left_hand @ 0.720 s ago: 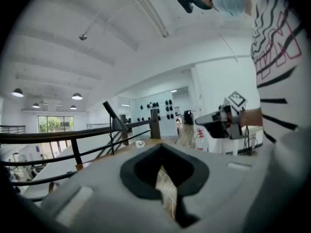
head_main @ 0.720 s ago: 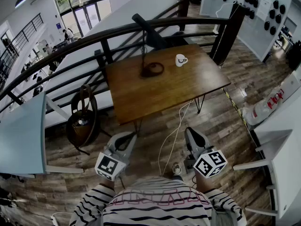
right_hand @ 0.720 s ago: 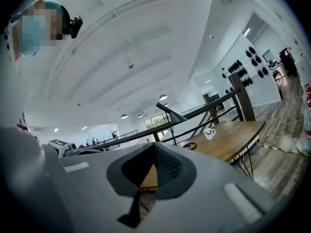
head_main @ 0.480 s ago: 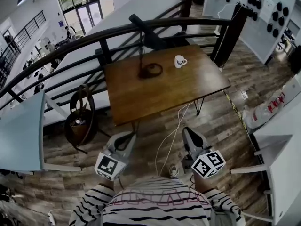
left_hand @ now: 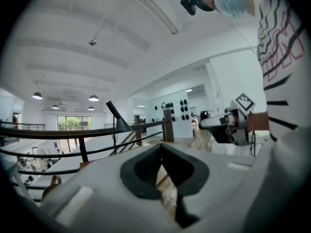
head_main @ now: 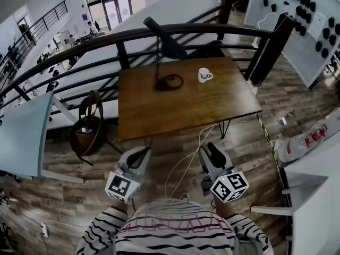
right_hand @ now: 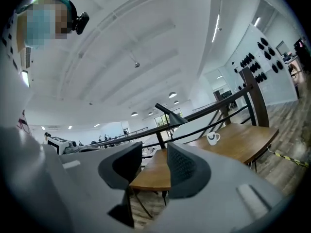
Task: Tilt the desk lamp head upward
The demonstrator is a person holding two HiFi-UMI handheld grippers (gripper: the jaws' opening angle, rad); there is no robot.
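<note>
Both grippers hang short of the brown wooden table (head_main: pixel 186 110), so a steady approach comes first. The left gripper (head_main: pixel 142 152) is closed and empty. The right gripper (head_main: pixel 210 146) stands partly open, holding nothing, and looks best placed to lift the head from beneath. The black slim-stemmed desk lamp (head_main: pixel 159 62) stands at the table's far edge, cone head sloping down.

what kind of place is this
Probably a mezzanine in an open-plan office or workshop hall: a dark railing overlooks a lower floor with people, and a wooden table with a desk lamp and mug stands beside it.
</note>
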